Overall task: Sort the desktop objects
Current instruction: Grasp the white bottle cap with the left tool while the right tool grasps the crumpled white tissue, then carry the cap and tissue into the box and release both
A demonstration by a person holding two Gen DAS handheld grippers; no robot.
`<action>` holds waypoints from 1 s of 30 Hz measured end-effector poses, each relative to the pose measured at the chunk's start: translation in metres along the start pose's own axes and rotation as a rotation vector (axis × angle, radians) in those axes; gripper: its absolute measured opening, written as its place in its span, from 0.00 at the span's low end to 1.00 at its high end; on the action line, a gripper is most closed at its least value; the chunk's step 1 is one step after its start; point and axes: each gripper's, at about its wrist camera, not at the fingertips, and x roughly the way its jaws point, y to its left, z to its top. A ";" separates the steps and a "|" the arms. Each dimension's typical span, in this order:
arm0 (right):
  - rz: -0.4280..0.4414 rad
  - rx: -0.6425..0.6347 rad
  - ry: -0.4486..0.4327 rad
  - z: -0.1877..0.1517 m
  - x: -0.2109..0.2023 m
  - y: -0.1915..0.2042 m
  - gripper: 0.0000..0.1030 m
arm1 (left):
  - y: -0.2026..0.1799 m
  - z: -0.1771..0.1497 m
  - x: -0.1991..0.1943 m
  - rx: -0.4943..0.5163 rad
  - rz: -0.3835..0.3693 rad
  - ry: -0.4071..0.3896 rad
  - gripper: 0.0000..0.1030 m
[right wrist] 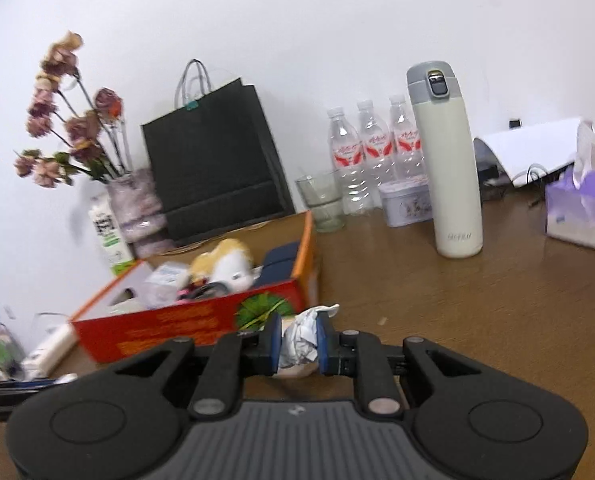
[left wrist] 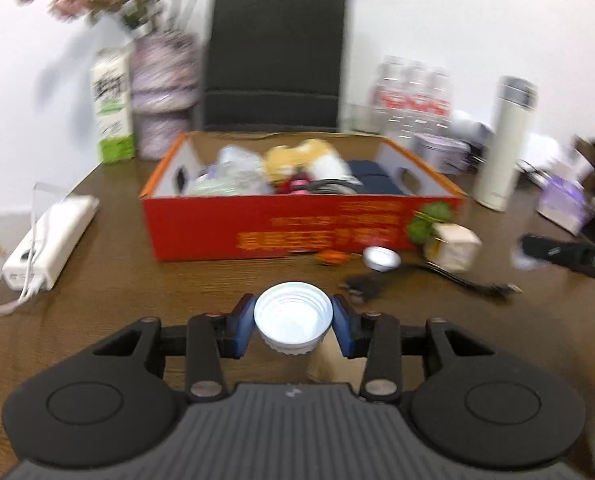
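- Grippers first: my left gripper (left wrist: pixel 293 322) has its blue pads (left wrist: pixel 243 326) pressed on either side of a white cap (left wrist: pixel 293 316), which sits open side up between them, lifted above the table (left wrist: pixel 117 280).
- My right gripper (right wrist: pixel 300 340) is pinched narrow on a crumpled paper ball (right wrist: pixel 303 334); the wad fills the gap between the pads and sticks up a little above them.
- Straight ahead of the left gripper I see the red box (left wrist: pixel 257 228), open at the top and resting on the table. It holds a plush toy (left wrist: pixel 297 160), some plastic packets and a dark blue thing I cannot identify through the blur.
- In front of the box's right corner lie a small silver lid (left wrist: pixel 381 258), a pale little carton (left wrist: pixel 455 248) tipped on its side, a black cable (left wrist: pixel 437 276) and a tiny orange item too blurred to name.
- Left of the box I see a white power strip (left wrist: pixel 51 236) with its cord trailing off the table edge.
- Behind the box stand a milk carton (left wrist: pixel 113 108), a vase of dried flowers (right wrist: pixel 131 208) and a black paper bag (right wrist: pixel 213 168).
- From the right wrist view, a cream flask (right wrist: pixel 447 160) stands upright well to the right of the box, with three water bottles (right wrist: pixel 377 148), a drinking glass (right wrist: pixel 323 202) and a small tin (right wrist: pixel 405 204) beside and behind it.
- A purple tissue pack (right wrist: pixel 581 212) sits near the right edge.
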 end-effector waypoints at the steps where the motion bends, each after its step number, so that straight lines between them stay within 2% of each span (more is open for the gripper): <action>1: 0.011 0.002 0.021 -0.006 -0.005 0.005 0.16 | -0.006 -0.002 -0.005 0.024 -0.016 -0.010 0.40; 4: 0.047 -0.011 0.062 -0.023 -0.021 0.018 0.16 | -0.023 -0.006 -0.016 0.068 -0.064 -0.014 0.40; 7: 0.051 -0.034 0.080 -0.034 -0.034 0.027 0.16 | -0.038 -0.013 -0.032 0.097 -0.078 -0.035 0.40; 12: 0.066 -0.062 0.080 -0.046 -0.059 0.041 0.16 | -0.045 -0.027 -0.054 0.114 -0.118 -0.040 0.40; 16: 0.078 -0.060 0.095 -0.058 -0.068 0.042 0.16 | -0.043 -0.037 -0.061 0.091 -0.105 -0.019 0.40; 18: 0.085 -0.055 0.102 -0.055 -0.068 0.040 0.16 | -0.036 -0.032 -0.067 0.066 -0.096 -0.037 0.40; 22: 0.082 -0.113 0.041 -0.033 -0.070 0.046 0.16 | -0.018 -0.009 -0.070 0.089 -0.072 -0.095 0.40; 25: 0.064 -0.186 -0.004 -0.010 -0.059 0.048 0.16 | -0.002 0.019 -0.057 0.123 -0.049 -0.098 0.40; 27: 0.064 -0.189 -0.011 0.016 -0.045 0.047 0.16 | 0.011 0.047 -0.041 0.133 -0.044 -0.093 0.40; 30: 0.140 -0.139 0.014 0.059 -0.014 0.043 0.16 | 0.030 0.083 0.002 0.088 -0.053 -0.050 0.40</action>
